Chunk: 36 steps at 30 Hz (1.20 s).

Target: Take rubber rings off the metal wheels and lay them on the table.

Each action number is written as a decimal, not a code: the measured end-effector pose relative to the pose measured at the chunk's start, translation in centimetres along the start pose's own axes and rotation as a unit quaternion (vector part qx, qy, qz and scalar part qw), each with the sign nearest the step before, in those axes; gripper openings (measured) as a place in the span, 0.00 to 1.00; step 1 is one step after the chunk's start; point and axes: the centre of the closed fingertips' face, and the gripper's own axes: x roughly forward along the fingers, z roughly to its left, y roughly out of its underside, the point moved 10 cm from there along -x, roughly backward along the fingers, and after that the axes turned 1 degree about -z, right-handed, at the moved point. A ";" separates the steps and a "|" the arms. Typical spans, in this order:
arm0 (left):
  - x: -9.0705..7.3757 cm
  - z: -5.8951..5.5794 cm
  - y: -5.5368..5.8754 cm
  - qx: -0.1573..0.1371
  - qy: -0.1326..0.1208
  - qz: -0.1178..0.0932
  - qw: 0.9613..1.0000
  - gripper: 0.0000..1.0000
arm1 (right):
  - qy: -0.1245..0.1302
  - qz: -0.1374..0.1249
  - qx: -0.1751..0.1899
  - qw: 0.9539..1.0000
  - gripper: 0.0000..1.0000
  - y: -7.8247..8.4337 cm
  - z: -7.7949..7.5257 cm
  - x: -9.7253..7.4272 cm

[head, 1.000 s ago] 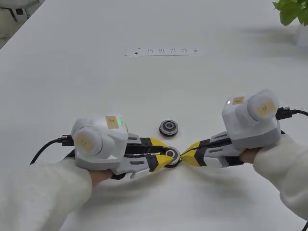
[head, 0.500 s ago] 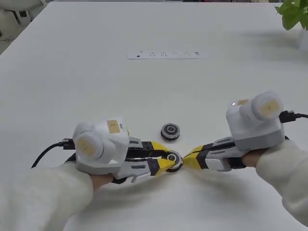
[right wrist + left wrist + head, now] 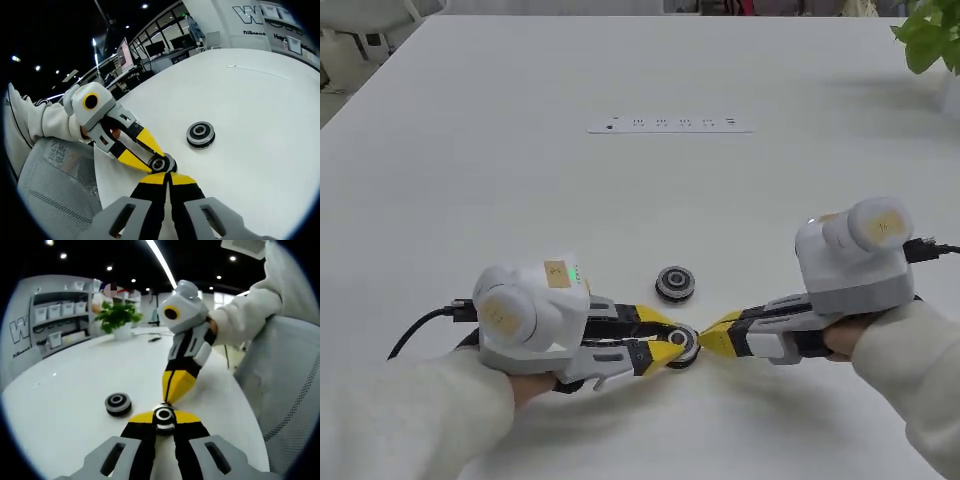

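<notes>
At the near edge of the white worktop (image 3: 620, 190), just in front of me, my left hand-held gripper (image 3: 672, 346) has its yellow-tipped jaws closed on a small silver metal wheel (image 3: 683, 345) with a black rubber ring (image 3: 164, 408) round its rim. In the left gripper view the wheel (image 3: 164, 417) sits right between my two jaw tips, its flat face turned towards the camera, held just above the worktop.

My right hand-held gripper (image 3: 706, 340) comes in from the opposite side, tip to tip with the left one. Its jaws are pressed together to a thin line, and their point touches the rim of the held wheel (image 3: 160, 163). I cannot tell whether they have caught the edge of the ring or only rest against it. In the left gripper view the right hand-held gripper (image 3: 168, 399) points straight down onto the top of the wheel.

A second round metal wheel with a black rubber ring (image 3: 675, 283) lies flat on the worktop just beyond the two jaw tips, touching neither. In the right gripper view it (image 3: 201, 134) lies to the right of the held one.

Farther back lies a flat white power strip (image 3: 670, 125), and a leafy green plant (image 3: 930, 30) stands at the far right corner.
</notes>
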 end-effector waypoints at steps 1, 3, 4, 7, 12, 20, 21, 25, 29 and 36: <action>0.0 0.0 0.0 0.000 0.000 0.000 1.000 0.14 | 0.000 0.000 0.003 1.000 0.00 0.0 0.0 0.0; 0.0 0.0 0.0 0.000 0.000 0.000 1.000 0.14 | 0.000 0.000 0.007 1.000 0.00 0.0 0.0 0.0; 0.0 0.0 0.0 0.001 0.000 0.001 1.000 0.14 | 0.000 0.001 0.007 1.000 0.00 -0.1 0.0 0.0; -0.1 0.0 0.0 0.002 0.000 0.001 1.000 0.14 | 0.003 0.005 0.004 1.000 0.00 -0.2 0.3 0.1; 0.0 0.0 0.0 0.005 -0.002 0.003 1.000 0.14 | 0.008 0.010 -0.012 1.000 0.00 -0.4 0.6 0.2; -0.1 0.0 0.0 0.006 -0.002 0.002 1.000 0.14 | 0.007 0.011 -0.013 1.000 0.00 -0.5 1.0 0.2; -0.1 0.0 0.0 0.006 -0.002 0.002 1.000 0.14 | 0.007 0.011 -0.013 1.000 0.00 -0.5 1.0 0.2; -0.1 0.0 0.1 0.006 -0.002 0.002 1.000 0.14 | 0.006 0.012 -0.014 1.000 0.00 -0.5 1.0 0.2; -0.1 -0.1 0.1 0.007 -0.001 0.003 1.000 0.14 | 0.003 0.013 -0.016 1.000 0.00 -0.5 1.2 0.3; -0.2 -0.1 0.1 0.007 0.000 0.002 1.000 0.14 | -0.001 0.012 -0.015 1.000 0.00 -0.6 1.4 0.4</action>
